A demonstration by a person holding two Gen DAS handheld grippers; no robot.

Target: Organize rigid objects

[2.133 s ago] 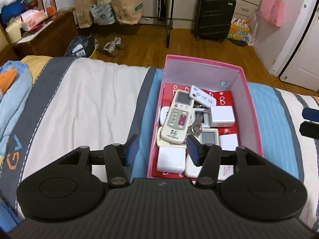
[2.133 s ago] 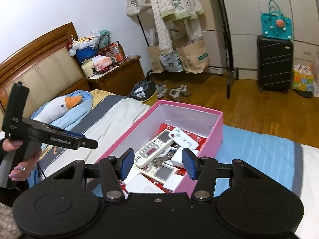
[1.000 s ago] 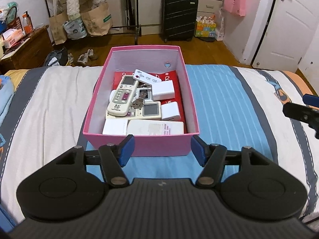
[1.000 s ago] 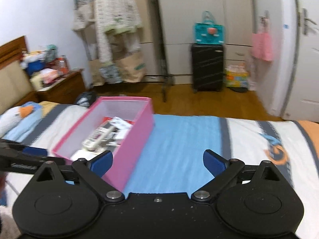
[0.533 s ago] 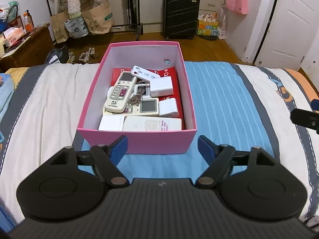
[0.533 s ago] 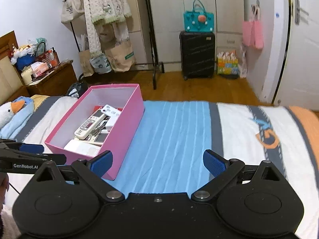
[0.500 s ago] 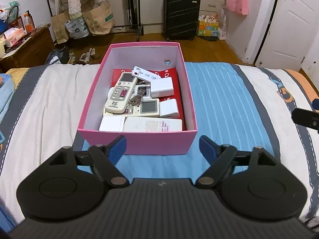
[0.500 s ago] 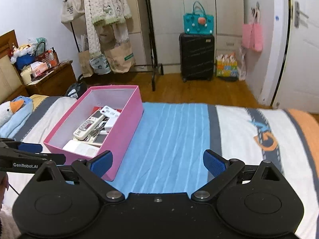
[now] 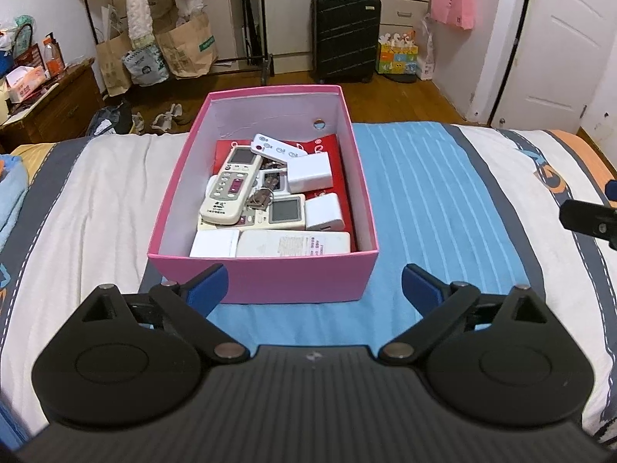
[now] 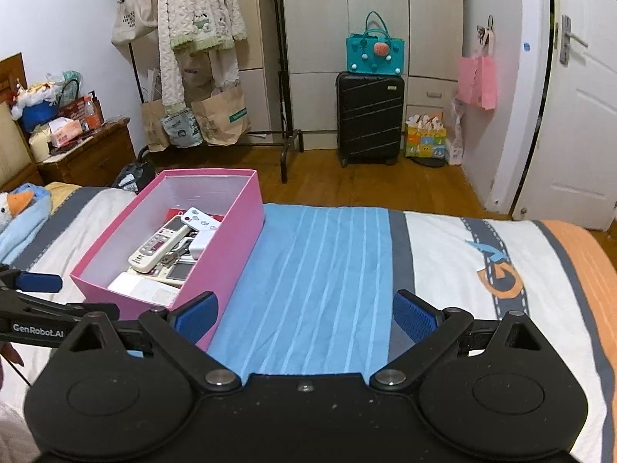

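Partly buried: perhaps keys (image 9: 261,196).

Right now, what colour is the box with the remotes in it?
Pink outside, white inside: the box shows best in the left wrist view.

We saw the left gripper (image 9: 313,283) with its jaws spread wide, just having opened further, nothing between them. Toward twelve o'clock the pink box (image 9: 266,279) sat on the striped bed (image 9: 432,193), holding white remotes (image 9: 231,189), chargers (image 9: 310,171) and keys (image 9: 262,196). At three o'clock part of the right gripper (image 9: 590,216) showed. A black suitcase (image 9: 345,36) stood beyond.
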